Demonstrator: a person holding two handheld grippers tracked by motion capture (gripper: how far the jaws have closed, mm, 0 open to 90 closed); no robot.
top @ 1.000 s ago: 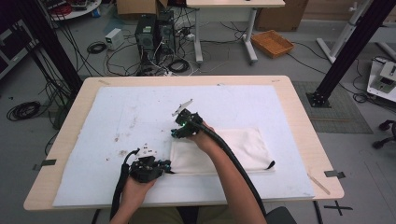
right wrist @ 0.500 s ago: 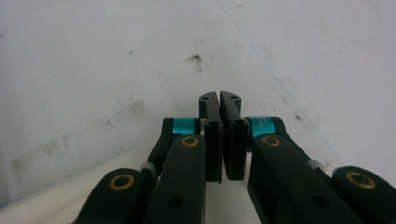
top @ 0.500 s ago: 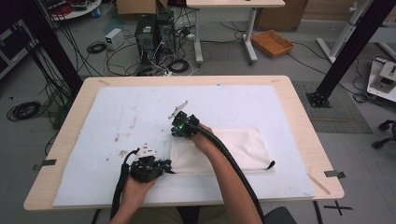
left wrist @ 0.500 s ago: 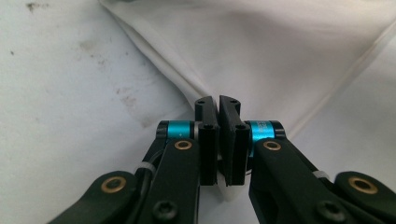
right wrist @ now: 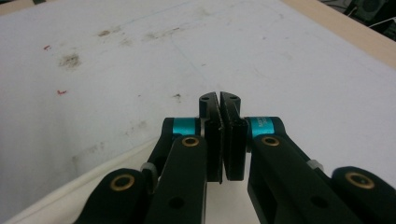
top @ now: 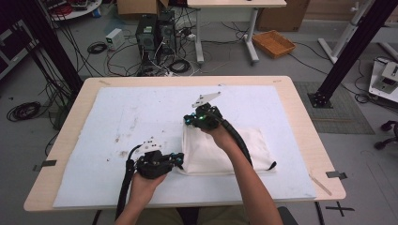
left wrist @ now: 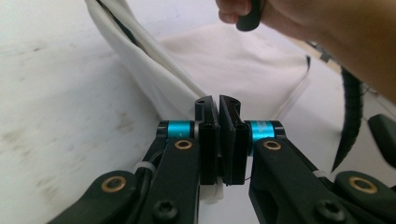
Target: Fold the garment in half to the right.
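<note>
Both grippers are on the cloth (top: 225, 150), a white folded piece lying right of centre in the high view, on the white mat (top: 117, 117) that covers the table (top: 300, 117).

The left gripper (top: 177, 160) sits low at centre-left of that frame, at the cloth's near left corner. In the left gripper view its jaws are clenched tight with white fabric pinched between them, and the cloth (left wrist: 224, 65) runs up and away from the left gripper (left wrist: 218, 140) in a taut fold toward the upper left of the frame.

The right gripper (top: 190, 119) is at the middle of the high view, at the cloth's far left corner, which looks pulled up off the mat. Its jaws have just been closing, and in the right gripper view the right gripper (right wrist: 219, 135) is pressed shut; a strip of cloth (right wrist: 93, 186) shows at the lower left beneath it. Fabric seems to be caught between the pads, though the seam is too dark to be sure.

The right hand (left wrist: 299, 23) crosses the upper right of the left gripper view.
</note>
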